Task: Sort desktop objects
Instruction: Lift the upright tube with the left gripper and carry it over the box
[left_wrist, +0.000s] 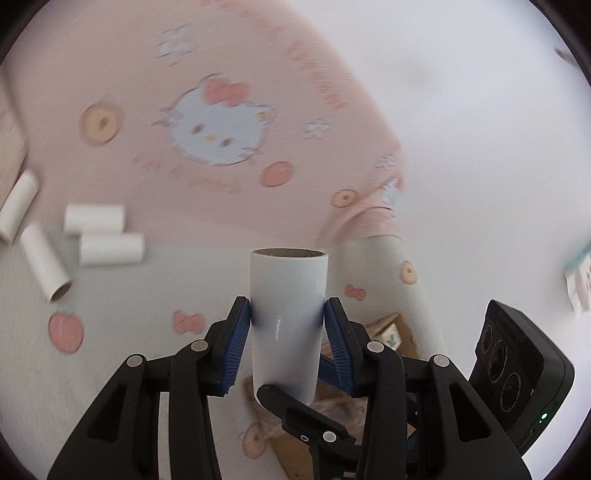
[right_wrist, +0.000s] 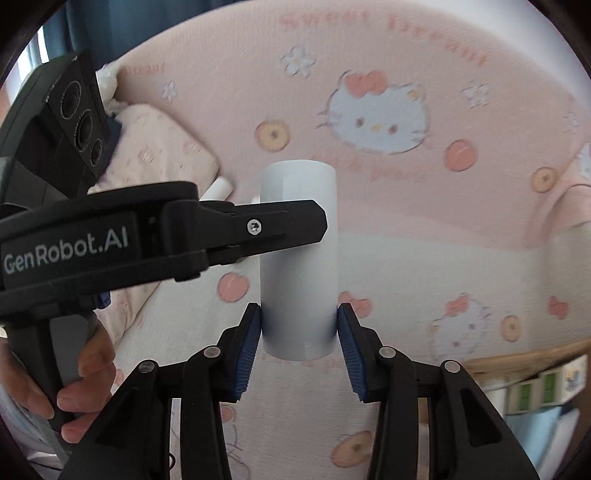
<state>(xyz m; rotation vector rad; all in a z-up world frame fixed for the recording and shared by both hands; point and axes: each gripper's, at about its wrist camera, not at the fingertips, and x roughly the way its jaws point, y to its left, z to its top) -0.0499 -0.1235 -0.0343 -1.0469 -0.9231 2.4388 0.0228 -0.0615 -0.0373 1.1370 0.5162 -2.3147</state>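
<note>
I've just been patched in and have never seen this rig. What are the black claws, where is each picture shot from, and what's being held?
They are hand-held two-finger grippers with a fisheye camera on each. One picture looks along the left gripper, the other along the right gripper. Both are shut on the same white cardboard tube, one at each end: a handover. The left gripper crosses the right wrist view, gripped by the person's hand. Four more white tubes lie on the pink cartoon-cat bedsheet.

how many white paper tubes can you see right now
5. One white cardboard tube is held by both hand-held grippers, left and right; four lie on the pink-and-white blanket. More may be hidden.
</note>
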